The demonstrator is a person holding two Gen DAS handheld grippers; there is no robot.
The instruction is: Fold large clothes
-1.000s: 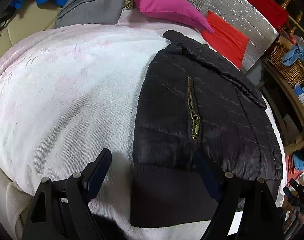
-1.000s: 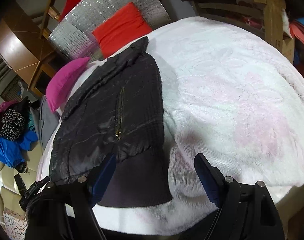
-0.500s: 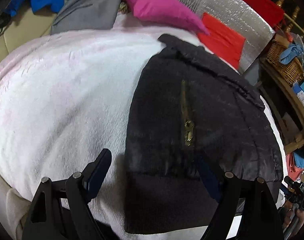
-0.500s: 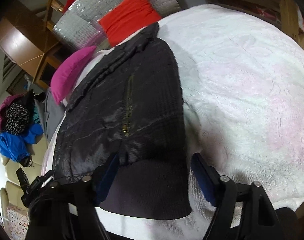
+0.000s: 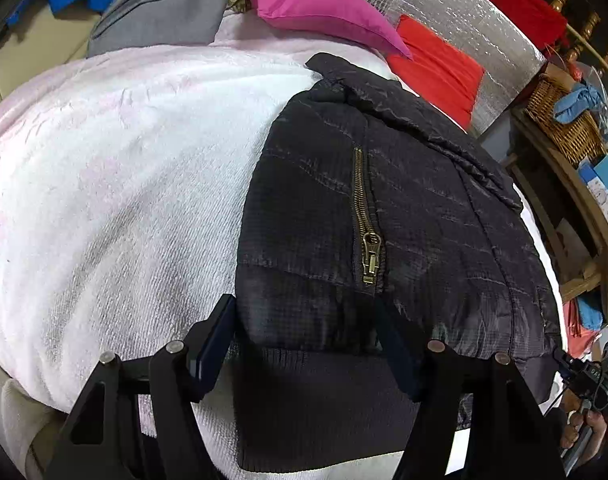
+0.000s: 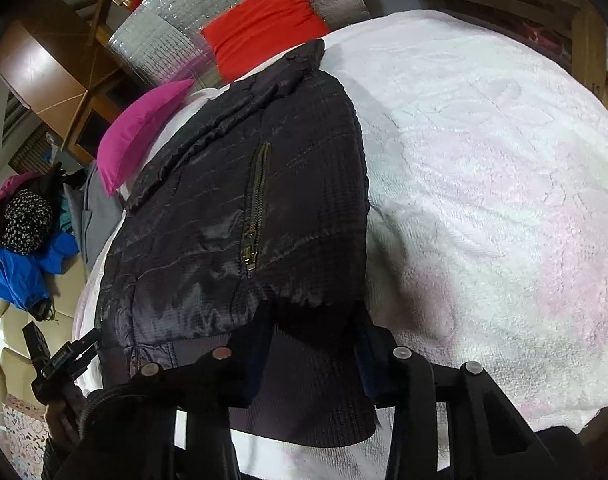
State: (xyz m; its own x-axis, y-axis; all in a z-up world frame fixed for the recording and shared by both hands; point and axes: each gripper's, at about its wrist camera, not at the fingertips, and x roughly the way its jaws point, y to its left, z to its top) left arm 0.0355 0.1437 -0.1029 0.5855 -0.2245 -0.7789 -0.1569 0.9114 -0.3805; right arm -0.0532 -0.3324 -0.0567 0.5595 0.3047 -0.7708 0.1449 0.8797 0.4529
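A black quilted jacket (image 5: pixel 384 208) with a brass zipper (image 5: pixel 366 216) lies folded lengthwise on a white and pink fleece blanket (image 5: pixel 116 184). Its ribbed hem (image 5: pixel 316 404) faces me. My left gripper (image 5: pixel 308 344) is open, its fingers straddling the hem's left corner where quilting meets ribbing. In the right wrist view the same jacket (image 6: pixel 240 208) shows, and my right gripper (image 6: pixel 312 344) is open with its fingers straddling the hem's right corner (image 6: pixel 316 392). Whether the pads touch the cloth I cannot tell.
A magenta pillow (image 5: pixel 316 4), a grey garment (image 5: pixel 164 12) and a red cushion (image 5: pixel 436 68) against silver foil lie beyond the jacket. A wicker basket (image 5: pixel 564 120) and wooden shelves stand at right. Blue clothes (image 6: pixel 20 272) lie on a beige sofa.
Both grippers have moved in onto the jacket's hem and their jaws have narrowed. The left slid right onto the left corner; the right slid left onto the right corner.
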